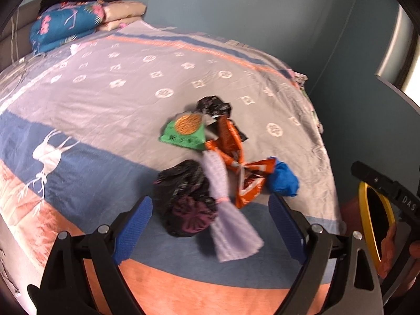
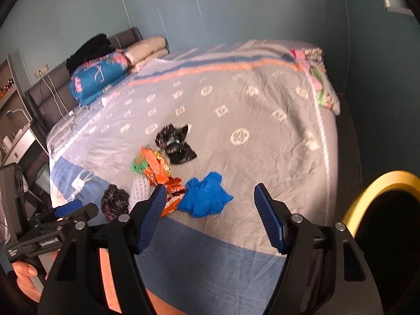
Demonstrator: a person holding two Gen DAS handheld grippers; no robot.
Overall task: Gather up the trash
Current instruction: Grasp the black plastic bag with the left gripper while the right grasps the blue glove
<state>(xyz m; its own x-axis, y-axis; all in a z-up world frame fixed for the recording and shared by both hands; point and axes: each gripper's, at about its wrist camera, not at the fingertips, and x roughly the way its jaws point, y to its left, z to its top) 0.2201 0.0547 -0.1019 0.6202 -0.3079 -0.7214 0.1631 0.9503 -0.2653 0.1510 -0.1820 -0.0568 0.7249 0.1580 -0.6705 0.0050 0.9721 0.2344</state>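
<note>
Both grippers point down at the bed [image 2: 262, 131]. Left gripper [image 1: 210, 210]: jaws open, empty, flanking a black bag [image 1: 183, 197] and white mesh sleeve [image 1: 225, 210]. Right gripper [image 2: 210, 204]: jaws open, empty, above a blue bag [image 2: 206, 197]. Orange wrappers [image 1: 231, 147] and a green packet [image 1: 183, 131] lie just beyond.

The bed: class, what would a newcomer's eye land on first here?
A heap of litter sits mid-bedspread: a green wrapper, orange packets, black bags and a crumpled blue bag nearest the bed's foot. Both grippers, left and right, gape open just short of it.
</note>
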